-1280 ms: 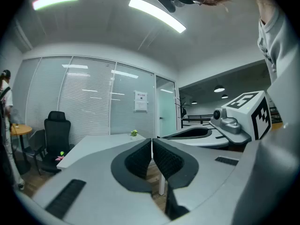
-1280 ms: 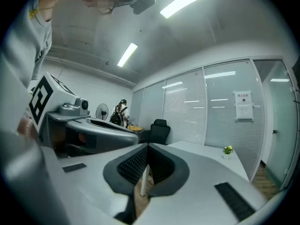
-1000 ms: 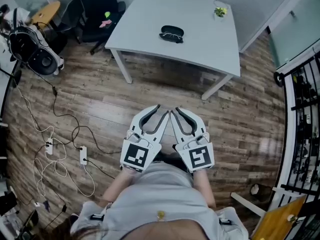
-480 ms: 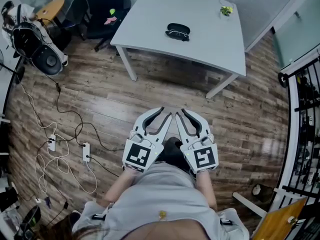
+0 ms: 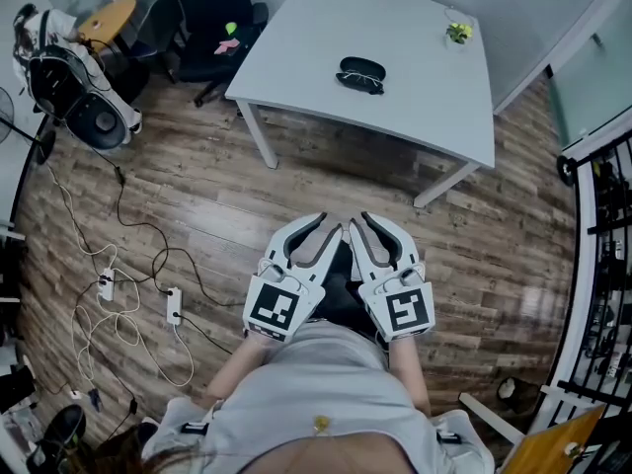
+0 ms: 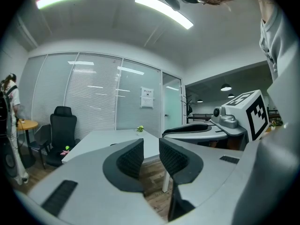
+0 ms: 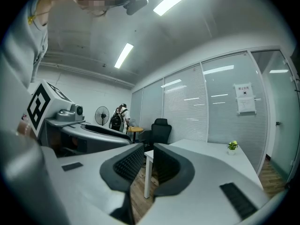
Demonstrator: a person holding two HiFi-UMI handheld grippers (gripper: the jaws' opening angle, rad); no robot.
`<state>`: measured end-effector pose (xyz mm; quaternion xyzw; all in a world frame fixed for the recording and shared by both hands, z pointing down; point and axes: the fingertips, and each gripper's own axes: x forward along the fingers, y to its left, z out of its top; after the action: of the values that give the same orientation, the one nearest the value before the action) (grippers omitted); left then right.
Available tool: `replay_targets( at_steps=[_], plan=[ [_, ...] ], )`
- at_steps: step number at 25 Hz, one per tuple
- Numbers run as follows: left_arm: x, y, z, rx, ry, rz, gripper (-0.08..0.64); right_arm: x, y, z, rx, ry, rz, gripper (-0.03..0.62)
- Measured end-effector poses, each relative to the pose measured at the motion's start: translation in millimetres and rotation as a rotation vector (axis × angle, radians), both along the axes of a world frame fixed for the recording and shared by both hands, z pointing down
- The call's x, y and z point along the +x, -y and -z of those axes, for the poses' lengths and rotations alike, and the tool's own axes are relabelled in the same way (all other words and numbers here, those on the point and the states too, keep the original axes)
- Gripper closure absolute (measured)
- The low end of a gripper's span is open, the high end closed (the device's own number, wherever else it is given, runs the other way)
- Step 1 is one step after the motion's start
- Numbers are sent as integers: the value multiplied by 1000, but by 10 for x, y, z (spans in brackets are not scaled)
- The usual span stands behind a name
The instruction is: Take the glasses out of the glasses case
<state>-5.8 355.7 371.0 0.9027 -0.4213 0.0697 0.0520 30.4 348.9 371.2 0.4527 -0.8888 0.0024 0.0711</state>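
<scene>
Glasses case point(image 5: 361, 73) on table point(image 5: 434, 97), well ahead of left tongs point(image 5: 321, 230) and right tongs point(image 5: 367, 228), both slightly apart, empty.

Bare wood floor point(image 5: 326, 181) at mid-frame gives open passage up to the white table point(image 5: 425, 87). Its top lies free around the glasses case point(image 5: 361, 70) and corner plant point(image 5: 457, 34). Cables point(image 5: 138, 294) clutter the lower left, and a black chair point(image 5: 207, 18) crowds the table's left end.
</scene>
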Motion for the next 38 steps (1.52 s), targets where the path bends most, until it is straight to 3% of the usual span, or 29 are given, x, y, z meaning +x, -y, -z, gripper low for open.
replay_targets(
  at_steps=[16, 38],
  plan=[
    [-34, 1276, 133, -2, 24, 32, 445, -73, 1287, 167, 18, 11, 50, 522],
    [435, 2544, 186, 7, 31, 110, 445, 359, 2562, 237, 49, 17, 135, 522]
  ],
)
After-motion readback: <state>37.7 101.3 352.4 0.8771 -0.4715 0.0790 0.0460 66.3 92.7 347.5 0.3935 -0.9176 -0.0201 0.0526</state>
